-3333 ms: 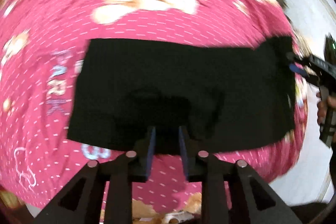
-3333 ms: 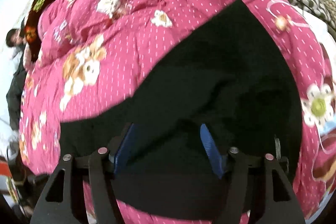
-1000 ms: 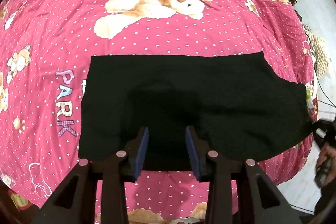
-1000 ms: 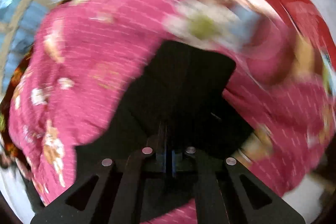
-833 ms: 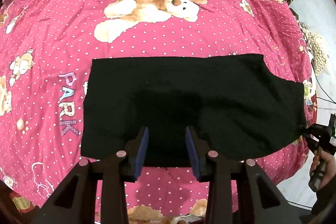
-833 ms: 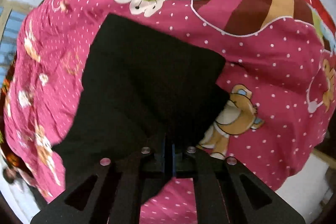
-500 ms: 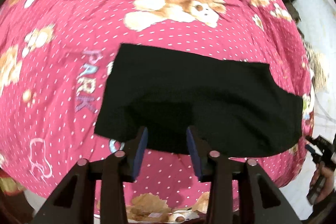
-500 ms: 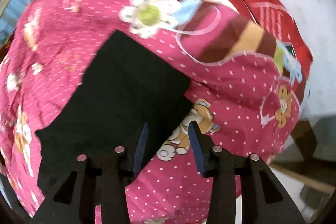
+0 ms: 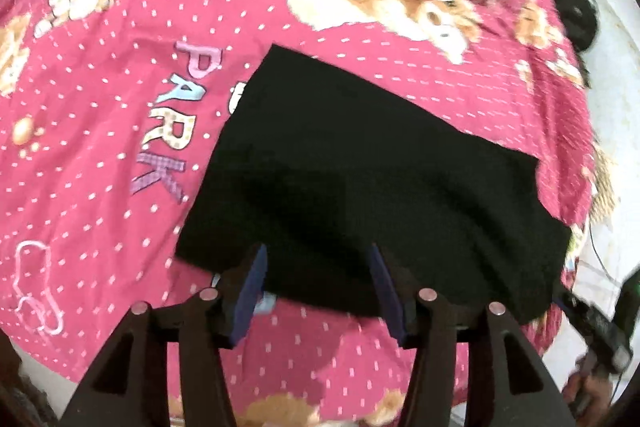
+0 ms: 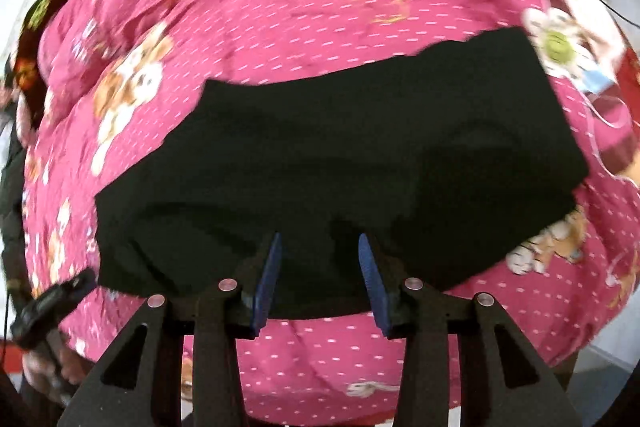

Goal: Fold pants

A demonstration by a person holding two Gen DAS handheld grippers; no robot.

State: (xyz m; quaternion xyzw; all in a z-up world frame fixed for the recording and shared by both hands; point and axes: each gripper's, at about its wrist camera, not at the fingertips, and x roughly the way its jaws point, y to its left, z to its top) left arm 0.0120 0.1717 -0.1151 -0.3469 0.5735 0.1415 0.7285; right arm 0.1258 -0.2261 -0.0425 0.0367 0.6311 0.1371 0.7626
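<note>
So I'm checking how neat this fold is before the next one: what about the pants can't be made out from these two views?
- Layers and creases: the black pants read as a flat dark shape in both views.
- Near edge: in the right wrist view the right gripper covers part of it.
- Quilt print there: smeared by motion blur.
- Pad contact: unclear in both.

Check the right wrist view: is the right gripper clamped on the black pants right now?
No. The right gripper has its blue pads standing apart over the near edge of the black pants, which lie flat on the pink quilt.
</note>
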